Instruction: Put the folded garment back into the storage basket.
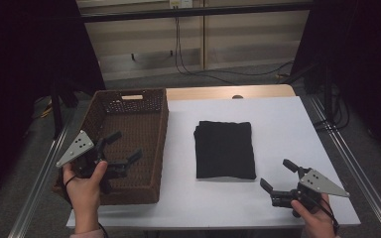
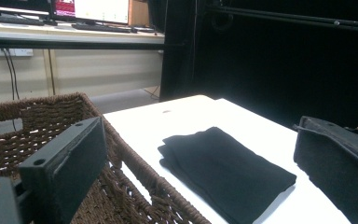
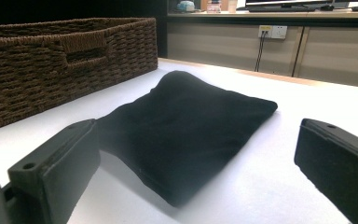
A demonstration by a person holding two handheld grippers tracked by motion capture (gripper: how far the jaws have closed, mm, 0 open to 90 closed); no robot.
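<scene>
The room is dim and its sides are lost in black, while the white table (image 1: pixel 278 124) is lit brightly from above. The folded black cloth (image 1: pixel 225 149) is so dark that little detail is seen. Nearby jaws are blurred in both gripper views.

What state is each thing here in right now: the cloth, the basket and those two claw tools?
Black cloth: folded into a flat rectangle, lying on the white table, untouched.
Wicker basket: upright at the table's left, nothing inside it.
Left gripper: jaws open, holding nothing, hovering over the basket.
Right gripper: jaws open, holding nothing, pointing at the cloth from the near right.
</scene>
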